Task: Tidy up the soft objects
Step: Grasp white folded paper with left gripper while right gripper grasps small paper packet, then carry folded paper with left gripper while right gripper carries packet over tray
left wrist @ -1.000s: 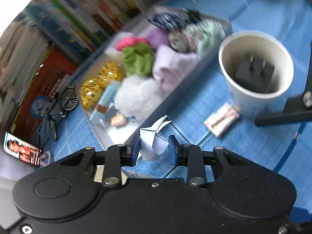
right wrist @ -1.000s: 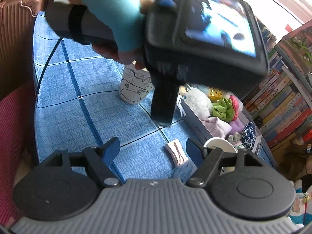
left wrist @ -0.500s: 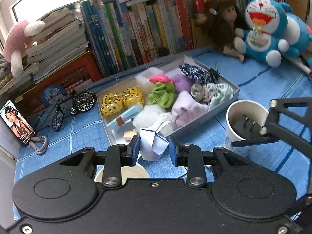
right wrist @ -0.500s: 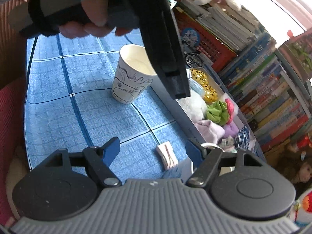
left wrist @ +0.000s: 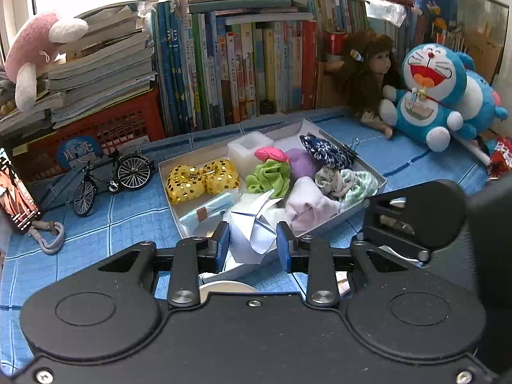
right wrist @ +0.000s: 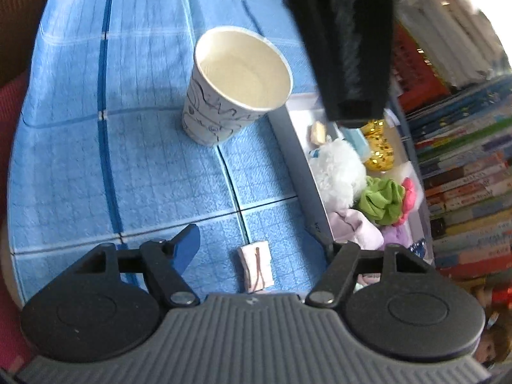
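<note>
Progress: I found the tray (left wrist: 379,180) near the back edge of the blue mat (left wrist: 128,224) already well stocked: gold sequin bow (left wrist: 201,180), green scrunchie (left wrist: 268,176), pink scrunchie (left wrist: 272,154), lilac cloth (left wrist: 308,204), dark patterned cloth (left wrist: 324,152) and a white fluffy ball (right wrist: 337,172) all lay inside it. Left to do, in my judgement: the folded paper piece (left wrist: 252,228) I was carrying, and a small pink folded cloth (right wrist: 256,265) lying on the mat just outside the tray's near wall. A paper cup (right wrist: 236,86) stood empty on the mat by the tray's corner.

Left claw (left wrist: 252,246): narrowed to nearly its tightest and pinching the folded paper piece between both blue pads, above the tray's near edge.

Right claw (right wrist: 256,249): spread wide, though its jaws had just been closing somewhat. Nothing was gripped; the pink folded cloth sat on the mat in line between the fingers, untouched as far as I could see.
</note>
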Motion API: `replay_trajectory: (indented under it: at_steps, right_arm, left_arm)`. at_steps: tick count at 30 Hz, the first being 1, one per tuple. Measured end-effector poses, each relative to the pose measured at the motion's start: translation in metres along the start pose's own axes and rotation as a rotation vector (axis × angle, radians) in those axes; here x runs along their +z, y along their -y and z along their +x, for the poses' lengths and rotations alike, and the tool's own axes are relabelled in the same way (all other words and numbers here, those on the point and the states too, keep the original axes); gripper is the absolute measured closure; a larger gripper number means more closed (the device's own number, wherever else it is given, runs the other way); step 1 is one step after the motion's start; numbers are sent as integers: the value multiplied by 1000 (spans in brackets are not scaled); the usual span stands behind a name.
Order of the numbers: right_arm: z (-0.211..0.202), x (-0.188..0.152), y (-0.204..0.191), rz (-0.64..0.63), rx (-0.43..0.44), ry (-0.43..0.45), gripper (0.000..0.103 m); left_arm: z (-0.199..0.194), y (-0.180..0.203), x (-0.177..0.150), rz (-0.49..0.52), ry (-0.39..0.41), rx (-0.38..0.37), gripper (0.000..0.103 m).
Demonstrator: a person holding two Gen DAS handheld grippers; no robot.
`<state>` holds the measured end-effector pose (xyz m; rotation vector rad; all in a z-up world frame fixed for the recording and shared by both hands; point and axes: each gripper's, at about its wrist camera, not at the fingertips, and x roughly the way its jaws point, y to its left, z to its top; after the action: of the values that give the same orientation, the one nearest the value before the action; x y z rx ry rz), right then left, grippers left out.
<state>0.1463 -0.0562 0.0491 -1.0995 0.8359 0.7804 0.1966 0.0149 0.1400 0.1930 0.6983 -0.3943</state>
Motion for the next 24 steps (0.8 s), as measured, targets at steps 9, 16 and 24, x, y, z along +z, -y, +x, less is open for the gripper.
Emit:
replay_trajectory:
  at_steps: [9,16,24]
  right_arm:
    - [35,6,12,-46,58,-151,43]
    - [40,1,17,-9,118,-161,58]
    - [6,-1,15,147,-97,22,70]
  left_arm:
    - [11,-24,-4,-35,28,-45,73]
    - [20,-29,-9,-51,21,-56,73]
    - [17,-23,-7,-73,38,-58,73]
